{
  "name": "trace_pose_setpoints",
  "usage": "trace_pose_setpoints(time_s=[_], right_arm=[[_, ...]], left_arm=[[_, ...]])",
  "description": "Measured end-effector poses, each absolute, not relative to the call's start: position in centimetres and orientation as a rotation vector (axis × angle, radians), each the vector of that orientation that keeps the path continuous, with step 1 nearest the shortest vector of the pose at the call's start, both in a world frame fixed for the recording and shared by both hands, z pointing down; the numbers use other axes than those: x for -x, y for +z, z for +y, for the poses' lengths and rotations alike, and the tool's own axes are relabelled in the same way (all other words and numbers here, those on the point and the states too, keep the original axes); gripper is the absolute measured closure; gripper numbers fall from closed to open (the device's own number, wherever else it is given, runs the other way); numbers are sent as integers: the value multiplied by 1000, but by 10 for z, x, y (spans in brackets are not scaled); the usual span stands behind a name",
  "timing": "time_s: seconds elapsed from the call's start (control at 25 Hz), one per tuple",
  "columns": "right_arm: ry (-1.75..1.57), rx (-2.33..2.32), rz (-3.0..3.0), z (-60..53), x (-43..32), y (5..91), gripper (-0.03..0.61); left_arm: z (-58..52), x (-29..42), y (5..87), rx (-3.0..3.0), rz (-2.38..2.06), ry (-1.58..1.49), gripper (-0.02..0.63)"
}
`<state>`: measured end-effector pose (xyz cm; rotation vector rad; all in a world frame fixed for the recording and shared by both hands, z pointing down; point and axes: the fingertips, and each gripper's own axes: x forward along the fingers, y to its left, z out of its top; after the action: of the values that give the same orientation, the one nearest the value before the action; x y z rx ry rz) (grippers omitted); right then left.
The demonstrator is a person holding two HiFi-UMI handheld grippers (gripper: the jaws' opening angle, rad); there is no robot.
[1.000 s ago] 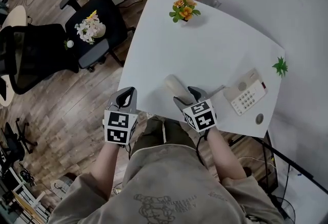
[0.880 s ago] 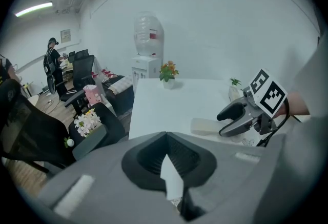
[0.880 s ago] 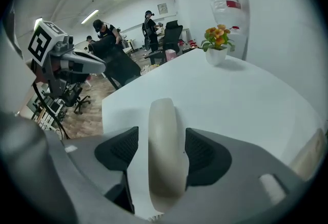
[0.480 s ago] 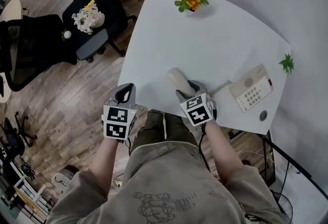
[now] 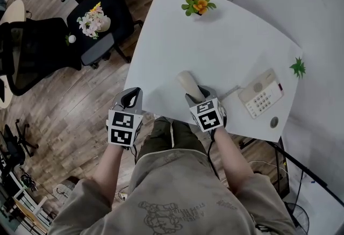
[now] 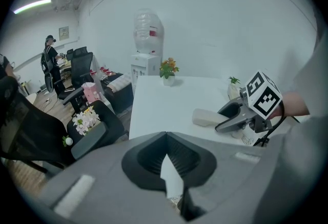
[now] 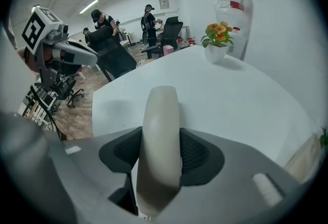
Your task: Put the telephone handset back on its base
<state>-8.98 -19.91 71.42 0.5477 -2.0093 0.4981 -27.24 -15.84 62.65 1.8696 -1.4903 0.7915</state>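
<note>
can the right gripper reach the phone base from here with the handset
Probably yes. The right gripper, shut on the handset, is just left of the base, with nothing standing on the table between them.

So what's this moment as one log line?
right gripper: shut on handset | left gripper: shut, empty | telephone base: without handset

The table [image 5: 215,51] is plain white. On it, the handset [image 5: 187,81] is cream, the base [image 5: 260,94] off-white with pale keys, and the potted flowers [image 5: 198,2] orange and yellow over green leaves. The left gripper [image 5: 131,100] and right gripper [image 5: 196,94] are grey, with black ribbed pads [image 7: 197,154] and cubes patterned in black-and-white squares. Beside the table, the floor [image 5: 80,105] is brown planks and the chair [image 5: 102,24] black.
</note>
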Motion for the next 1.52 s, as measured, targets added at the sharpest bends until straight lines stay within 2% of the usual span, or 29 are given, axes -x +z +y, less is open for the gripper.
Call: trace_pose_setpoints(time_s=[0.4, 0.92, 1.16, 1.52], right_arm=[[516, -713, -2062, -224, 66, 659, 334], [541, -918, -2074, -233, 11, 615, 334], [652, -1013, -2100, -240, -4, 600, 334], [798, -1511, -1988, -296, -83, 569, 334]], left_arm=[[-189, 257, 580, -1986, -1505, 796, 612], [-225, 196, 539, -2175, -1421, 845, 612], [-245, 171, 531, -2238, -1373, 830, 612], [-314, 100, 505, -2463, -1277, 816, 612]])
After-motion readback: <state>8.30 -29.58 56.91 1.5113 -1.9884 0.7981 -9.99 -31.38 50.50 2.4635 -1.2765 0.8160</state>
